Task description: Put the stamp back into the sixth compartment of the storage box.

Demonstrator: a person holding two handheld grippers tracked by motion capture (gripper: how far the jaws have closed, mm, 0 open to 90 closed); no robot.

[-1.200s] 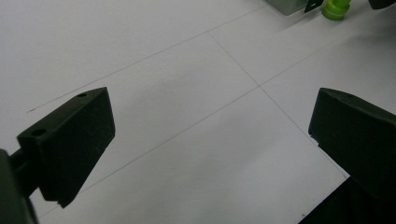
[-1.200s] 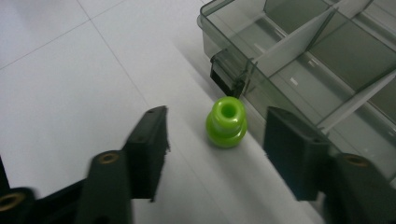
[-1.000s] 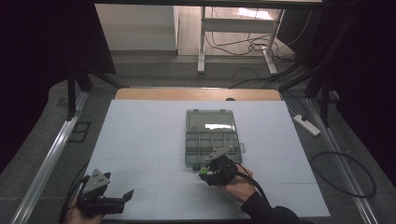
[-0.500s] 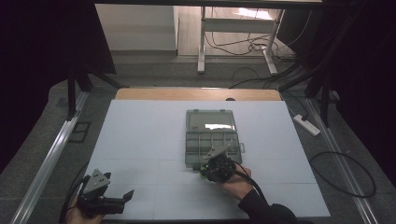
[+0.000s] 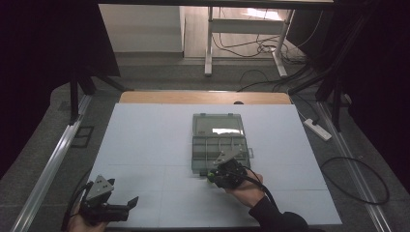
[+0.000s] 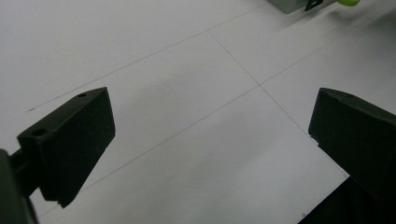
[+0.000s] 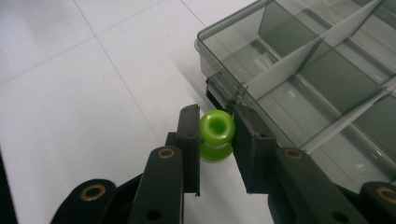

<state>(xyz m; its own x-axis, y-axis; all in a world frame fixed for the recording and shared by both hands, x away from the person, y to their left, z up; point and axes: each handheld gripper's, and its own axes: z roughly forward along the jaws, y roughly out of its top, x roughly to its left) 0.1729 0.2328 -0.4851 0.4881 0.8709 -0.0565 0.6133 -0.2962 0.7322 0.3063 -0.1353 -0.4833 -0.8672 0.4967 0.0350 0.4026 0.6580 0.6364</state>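
A small bright green spool-shaped bead [image 7: 216,128] sits between the pads of my right gripper [image 7: 215,115], which is shut on it after its jaws have just been closing. The bead hangs just off the near left corner of a clear grey compartment box [image 7: 303,60]. From above, the right gripper [image 5: 215,175] and the green bead [image 5: 211,177] lie at the front edge of the open box [image 5: 220,140]. My left gripper [image 5: 126,205] rests at the table's front left, open, with nothing between its jaws [image 6: 210,135].
The box's lid [image 5: 217,124] lies flat behind its divided tray. The white table top [image 5: 145,140] has faint seam lines. A power strip [image 5: 317,129] and cables lie on the floor to the right. A metal rail [image 5: 48,164] runs along the left.
The right hand has shifted very slightly at the box's front edge. The left gripper has stayed put.
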